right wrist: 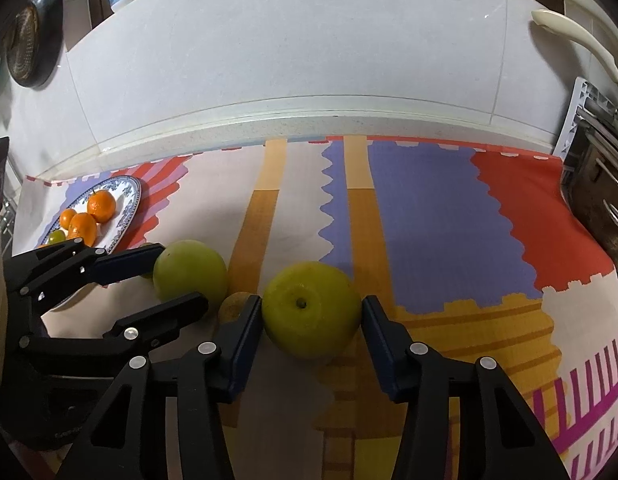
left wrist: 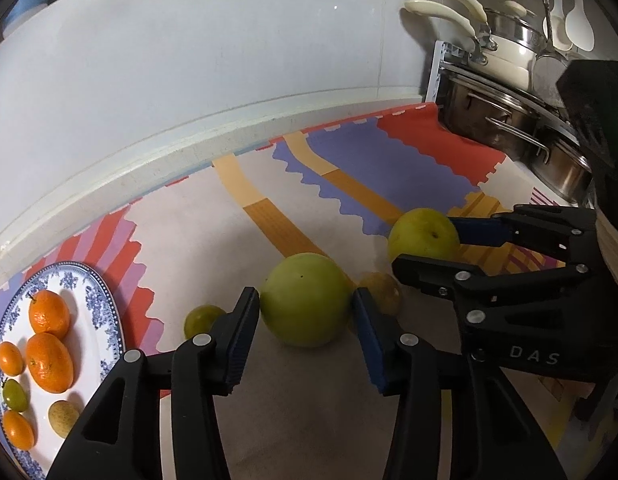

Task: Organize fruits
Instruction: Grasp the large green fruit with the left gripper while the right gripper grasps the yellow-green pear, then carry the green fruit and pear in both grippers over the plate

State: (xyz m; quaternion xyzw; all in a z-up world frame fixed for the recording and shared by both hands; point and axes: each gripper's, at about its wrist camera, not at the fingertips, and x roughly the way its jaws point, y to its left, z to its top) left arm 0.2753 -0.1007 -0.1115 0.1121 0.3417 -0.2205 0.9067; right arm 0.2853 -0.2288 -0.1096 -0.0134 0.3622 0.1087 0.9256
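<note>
Only legible txt: "DAS" on right hand-held gripper (left wrist: 425, 240) body, white letters.

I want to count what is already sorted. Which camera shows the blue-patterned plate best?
The left wrist view: the plate lies near and its fruit can be told apart. In the right wrist view it is small, far and partly hidden.

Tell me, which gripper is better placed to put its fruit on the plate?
Left. The left gripper brackets the green fruit beside the plate; the right gripper is farther off.
</note>
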